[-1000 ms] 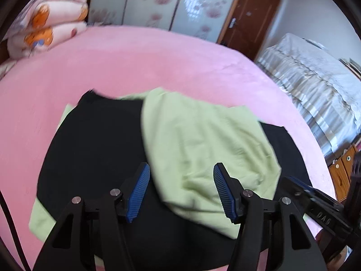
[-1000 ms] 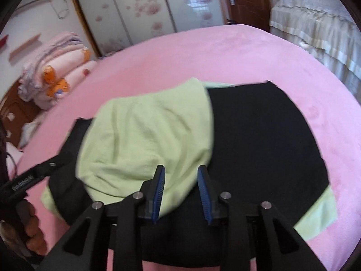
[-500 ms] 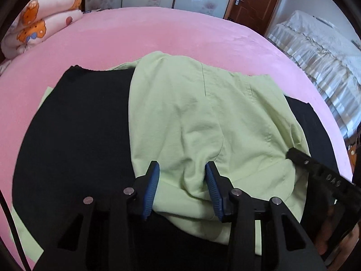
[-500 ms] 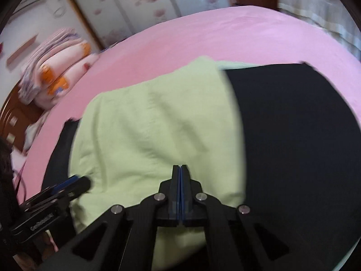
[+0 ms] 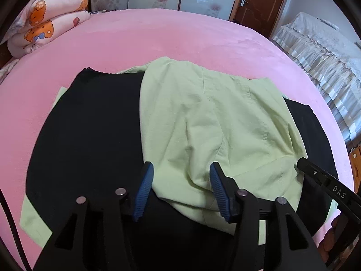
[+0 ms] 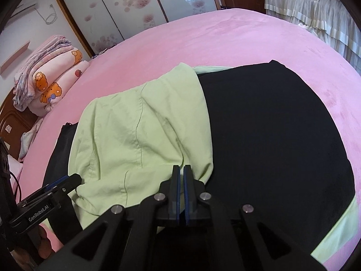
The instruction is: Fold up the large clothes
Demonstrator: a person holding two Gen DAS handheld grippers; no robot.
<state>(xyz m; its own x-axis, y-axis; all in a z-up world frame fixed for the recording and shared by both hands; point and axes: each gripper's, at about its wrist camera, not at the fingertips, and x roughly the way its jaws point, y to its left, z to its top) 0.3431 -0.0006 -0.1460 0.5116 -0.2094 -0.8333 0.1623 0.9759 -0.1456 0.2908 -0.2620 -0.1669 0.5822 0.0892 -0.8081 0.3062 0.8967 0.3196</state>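
Garment [image 5: 94,140], black with green trim, spread on pink bed [image 5: 180,40]; green flap [image 5: 203,122] folded across. Left gripper [image 5: 180,192] fingers spread astride the flap's hem; right gripper [image 6: 181,180] fingers pinching it, likely for smoothing.

My left gripper [image 5: 180,192] is showing matte black angular arms with triangular cut-outs, a round silver screw head on each link, and ribbed blue pads [image 5: 144,192] lining the inner faces of its fingers. A thin black cable [image 5: 11,225] is running along its left side. My right gripper [image 6: 181,187] is wearing the same black frame, silver screws and blue pads — seen from the left camera, its side is carrying white "DAS" lettering. From the right camera, the left gripper's body is reading "GenRobot.AI" in white, and bare skin — my fingers [image 6: 44,237] — is showing beneath it.
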